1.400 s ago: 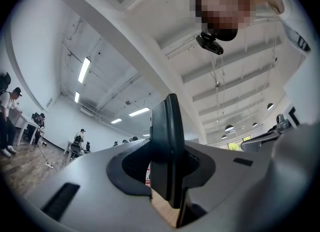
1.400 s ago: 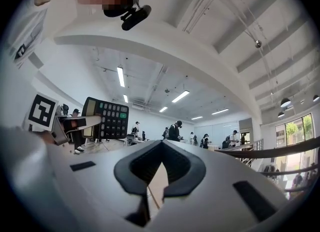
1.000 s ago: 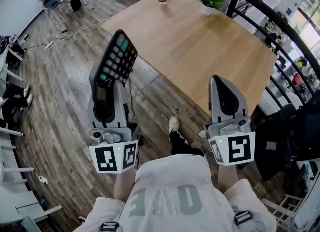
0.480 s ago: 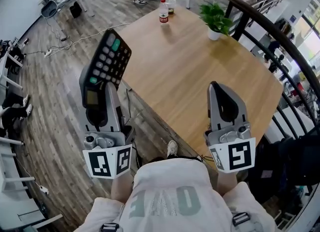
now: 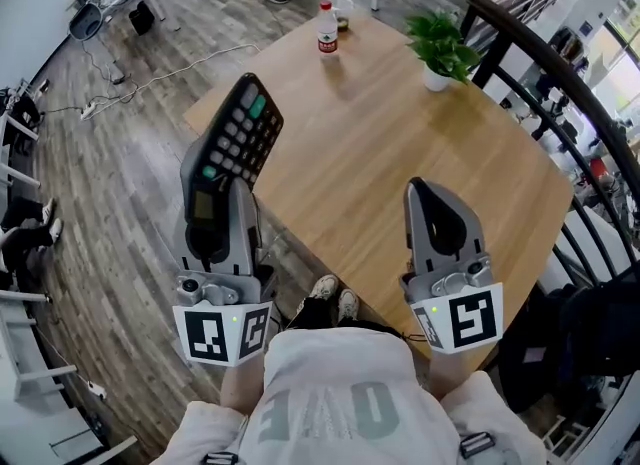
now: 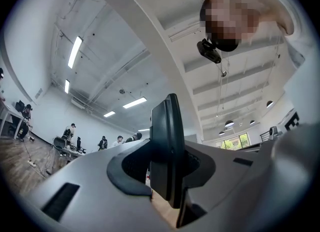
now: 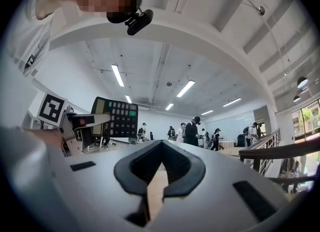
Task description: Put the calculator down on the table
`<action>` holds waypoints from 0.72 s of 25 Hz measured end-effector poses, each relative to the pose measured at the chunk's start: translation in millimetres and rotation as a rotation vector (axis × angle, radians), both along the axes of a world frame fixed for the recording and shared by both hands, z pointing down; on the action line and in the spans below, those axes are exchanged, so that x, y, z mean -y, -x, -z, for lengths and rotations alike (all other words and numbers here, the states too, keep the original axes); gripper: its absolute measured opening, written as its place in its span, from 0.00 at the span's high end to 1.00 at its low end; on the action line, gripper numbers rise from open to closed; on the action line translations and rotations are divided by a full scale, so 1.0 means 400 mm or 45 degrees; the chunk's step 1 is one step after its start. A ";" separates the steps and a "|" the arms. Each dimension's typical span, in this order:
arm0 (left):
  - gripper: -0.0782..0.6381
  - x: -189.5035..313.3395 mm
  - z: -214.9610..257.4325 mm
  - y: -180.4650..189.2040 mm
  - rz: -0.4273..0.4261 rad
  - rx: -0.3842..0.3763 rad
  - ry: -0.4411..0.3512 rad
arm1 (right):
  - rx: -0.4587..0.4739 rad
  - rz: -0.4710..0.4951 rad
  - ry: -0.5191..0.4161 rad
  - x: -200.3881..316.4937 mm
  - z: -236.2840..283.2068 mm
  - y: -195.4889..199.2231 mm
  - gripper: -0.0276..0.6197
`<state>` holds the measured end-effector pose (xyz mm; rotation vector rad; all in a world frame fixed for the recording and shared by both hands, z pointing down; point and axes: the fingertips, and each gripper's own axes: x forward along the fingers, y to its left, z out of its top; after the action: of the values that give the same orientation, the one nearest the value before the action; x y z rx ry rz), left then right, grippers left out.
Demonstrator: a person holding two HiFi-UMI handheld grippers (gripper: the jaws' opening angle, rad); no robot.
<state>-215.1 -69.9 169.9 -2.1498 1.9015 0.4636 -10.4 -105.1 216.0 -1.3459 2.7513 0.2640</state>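
A black calculator (image 5: 232, 133) with grey and green keys is held up in the air, tilted, its lower end clamped between the jaws of the left gripper (image 5: 214, 205) — its keypad rises over the near left edge of the wooden table (image 5: 400, 143). To its right, the right gripper (image 5: 426, 189) hovers over the table's near edge, jaws together and empty. At the table's far side stand a bottle (image 5: 326, 28) and a potted plant (image 5: 440, 48) — well apart from the calculator.

Calculator (image 5: 235, 133) end is hidden inside left claw (image 5: 218, 203).
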 end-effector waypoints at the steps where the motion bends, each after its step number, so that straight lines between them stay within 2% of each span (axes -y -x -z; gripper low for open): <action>1: 0.72 0.017 -0.002 0.002 -0.017 0.010 0.010 | -0.001 -0.006 0.011 0.010 -0.001 0.006 0.93; 6: 0.72 0.091 0.000 0.000 -0.106 0.092 0.041 | -0.002 -0.030 0.050 0.050 -0.004 0.024 0.93; 9: 0.72 0.122 -0.002 -0.007 -0.168 0.174 0.057 | -0.019 -0.041 0.058 0.058 -0.010 0.034 0.93; 13: 0.72 0.169 -0.012 -0.037 -0.351 0.291 0.113 | -0.035 -0.051 0.073 0.058 -0.019 0.035 0.93; 18: 0.72 0.245 -0.009 -0.090 -0.561 0.510 0.185 | -0.053 -0.069 0.146 0.041 -0.064 0.009 0.93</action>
<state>-179.0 -167.8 173.6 -2.5266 1.2858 -0.0431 -14.2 -121.6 241.4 -1.4592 2.8068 0.1402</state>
